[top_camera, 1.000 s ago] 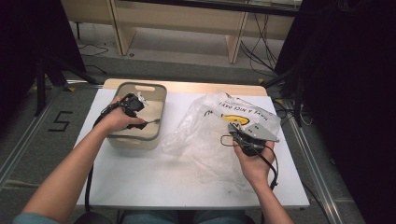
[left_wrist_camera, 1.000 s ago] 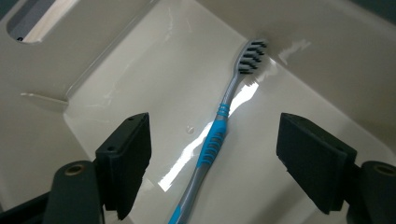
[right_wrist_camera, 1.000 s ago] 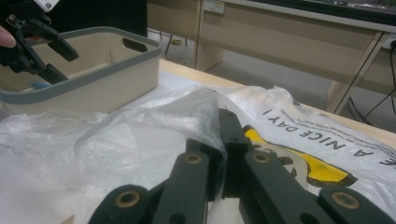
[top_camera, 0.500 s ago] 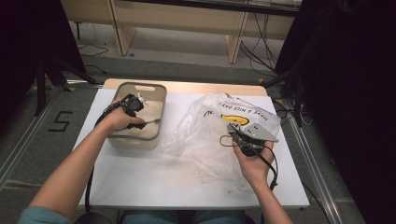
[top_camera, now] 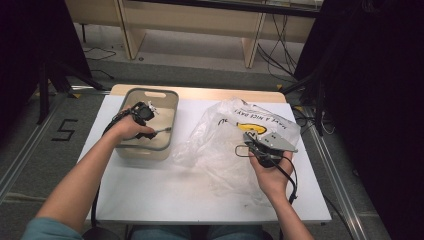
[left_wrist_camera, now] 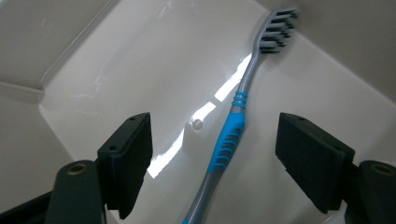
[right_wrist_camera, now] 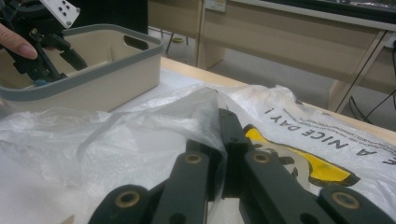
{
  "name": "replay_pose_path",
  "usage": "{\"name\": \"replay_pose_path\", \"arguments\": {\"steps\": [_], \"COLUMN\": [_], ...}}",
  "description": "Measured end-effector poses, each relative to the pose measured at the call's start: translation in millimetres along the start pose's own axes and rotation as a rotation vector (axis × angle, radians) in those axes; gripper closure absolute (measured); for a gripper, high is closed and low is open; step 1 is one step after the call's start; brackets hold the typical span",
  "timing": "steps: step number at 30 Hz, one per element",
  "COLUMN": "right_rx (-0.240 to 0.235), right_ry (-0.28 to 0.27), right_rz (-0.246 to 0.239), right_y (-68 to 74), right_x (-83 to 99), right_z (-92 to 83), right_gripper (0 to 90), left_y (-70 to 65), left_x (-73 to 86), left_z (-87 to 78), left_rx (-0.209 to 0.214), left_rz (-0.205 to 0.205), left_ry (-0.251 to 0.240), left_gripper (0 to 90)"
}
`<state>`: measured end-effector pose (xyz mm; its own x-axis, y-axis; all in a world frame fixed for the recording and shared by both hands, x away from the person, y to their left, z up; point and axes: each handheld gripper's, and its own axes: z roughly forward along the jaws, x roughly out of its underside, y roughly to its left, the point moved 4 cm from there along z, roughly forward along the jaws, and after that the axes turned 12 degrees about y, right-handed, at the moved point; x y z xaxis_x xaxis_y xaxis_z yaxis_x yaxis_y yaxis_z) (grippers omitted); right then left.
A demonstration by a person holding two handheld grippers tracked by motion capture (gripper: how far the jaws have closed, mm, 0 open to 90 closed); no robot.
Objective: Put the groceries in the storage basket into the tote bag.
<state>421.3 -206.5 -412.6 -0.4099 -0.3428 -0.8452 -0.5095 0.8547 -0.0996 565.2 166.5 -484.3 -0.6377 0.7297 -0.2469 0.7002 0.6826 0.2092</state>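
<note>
Our left gripper (left_wrist_camera: 215,154) jaws have just narrowed slightly, wide around the toothbrush (left_wrist_camera: 236,128), its handle end cut off; our right gripper (right_wrist_camera: 223,140) jaws pinch the plastic bag (right_wrist_camera: 140,135).

Both grippers are black with brass-ringed pivot holes. The right gripper (top_camera: 254,142) carries a grey three-cornered plate and a looping black cable; the person's left sleeve (top_camera: 42,230) is teal.

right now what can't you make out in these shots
- Toothbrush: handle end cut off by the bottom edge of the left gripper view.
- Bin: inside partly hidden by the left tool in the high view.
- Plastic bag: contents unreadable through crinkled film; its print is cut by the right gripper view's edge.
</note>
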Motion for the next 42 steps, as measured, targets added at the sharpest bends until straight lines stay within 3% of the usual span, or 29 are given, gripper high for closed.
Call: {"name": "replay_pose_path", "arguments": {"steps": [8, 18, 28, 29, 42], "right_rx": [0.0, -0.001, 0.007, 0.007, 0.006], "right_ry": [-0.002, 0.002, -0.001, -0.002, -0.006], "right_rz": [-0.002, -0.002, -0.01, -0.01, -0.008], "right_y": [0.5, 0.3, 1.4, 1.3, 0.2], "right_x": [0.0, 0.0, -0.4, -0.4, -0.7], "right_z": [0.2, -0.3, -0.1, -0.2, -0.8], "right_gripper": [90.0, 90.0, 90.0, 90.0, 90.0], "left_y": [2.6, 3.6, 5.3, 4.1, 4.3], "left_x": [1.7, 0.3, 1.2, 0.7, -0.7], "left_z": [8.3, 12.6, 13.6, 14.3, 13.0], "left_rx": [0.016, 0.041, 0.088, 0.104, 0.145], "left_rz": [0.006, -0.006, -0.037, -0.059, -0.041], "left_ry": [0.032, 0.024, 0.015, 0.0, 0.034], "left_gripper": [31.3, 37.2, 44.5, 45.6, 57.2]}}
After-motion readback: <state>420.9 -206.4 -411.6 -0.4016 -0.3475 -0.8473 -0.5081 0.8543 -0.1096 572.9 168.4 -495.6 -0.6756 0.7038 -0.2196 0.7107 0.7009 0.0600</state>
